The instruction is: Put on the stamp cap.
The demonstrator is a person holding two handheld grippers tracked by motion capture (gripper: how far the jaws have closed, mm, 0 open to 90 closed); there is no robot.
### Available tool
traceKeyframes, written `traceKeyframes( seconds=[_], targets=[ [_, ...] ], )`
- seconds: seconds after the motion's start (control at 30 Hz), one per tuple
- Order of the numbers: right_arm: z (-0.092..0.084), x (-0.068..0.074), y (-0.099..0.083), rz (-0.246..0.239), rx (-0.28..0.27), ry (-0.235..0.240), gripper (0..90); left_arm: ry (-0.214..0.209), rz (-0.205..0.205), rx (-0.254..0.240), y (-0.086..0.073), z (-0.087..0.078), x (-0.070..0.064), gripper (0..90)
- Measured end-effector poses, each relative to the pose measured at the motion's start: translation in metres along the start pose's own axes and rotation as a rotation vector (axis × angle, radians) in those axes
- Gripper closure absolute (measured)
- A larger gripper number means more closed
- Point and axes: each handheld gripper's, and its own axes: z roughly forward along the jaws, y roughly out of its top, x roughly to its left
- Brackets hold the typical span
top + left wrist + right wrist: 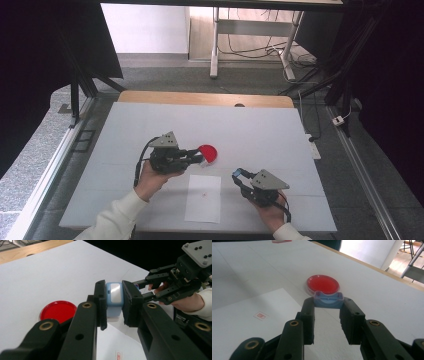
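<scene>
Both blue pieces [114, 300] partly hidden between jaws.

The red dish [322, 284] looked like glossy clear plastic. The pale blue case [114, 300] seemed smooth plastic with a shiny face. The paper sheet [203, 198] lay matt on a matt white table cover [260, 130]; the far table edge [205, 98] was wood.

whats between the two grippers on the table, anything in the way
Nothing stands between them. In the high view the left gripper and right gripper are parted by bare white table and the top edge of the paper sheet. The red dish lies beside the left one.
</scene>
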Motion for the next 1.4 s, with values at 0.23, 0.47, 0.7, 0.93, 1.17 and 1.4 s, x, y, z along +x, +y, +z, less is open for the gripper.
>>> traceKeyframes(
  seconds=[0.23, 0.47, 0.7, 0.93, 1.17, 1.4],
  targets=[
    [0.003, 0.004, 0.001, 0.013, -0.008, 0.011, 64.9, 0.003, -0.002, -0.001, 0.0, 0.0, 0.0, 75.1],
    [0.01, 0.012, 0.003, 0.011, -0.006, 0.028, 64.9, -0.001, -0.001, 0.0, 0.0, 0.001, 0.0, 75.1],
    [0.018, 0.022, 0.006, -0.011, -0.012, 0.043, 64.9, -0.007, -0.006, 0.003, 0.0, 0.003, 0.0, 75.0],
    [0.028, 0.035, 0.01, -0.023, -0.016, 0.06, 64.7, -0.01, -0.006, 0.006, 0.0, 0.006, -0.002, 75.1],
    [0.034, 0.042, 0.011, -0.048, -0.014, 0.034, 64.7, -0.023, -0.003, 0.005, 0.0, 0.007, -0.005, 75.0],
    [0.04, 0.041, 0.011, -0.051, -0.015, 0.0, 64.7, -0.038, -0.015, 0.004, 0.0, 0.01, -0.006, 75.0]
  ],
)
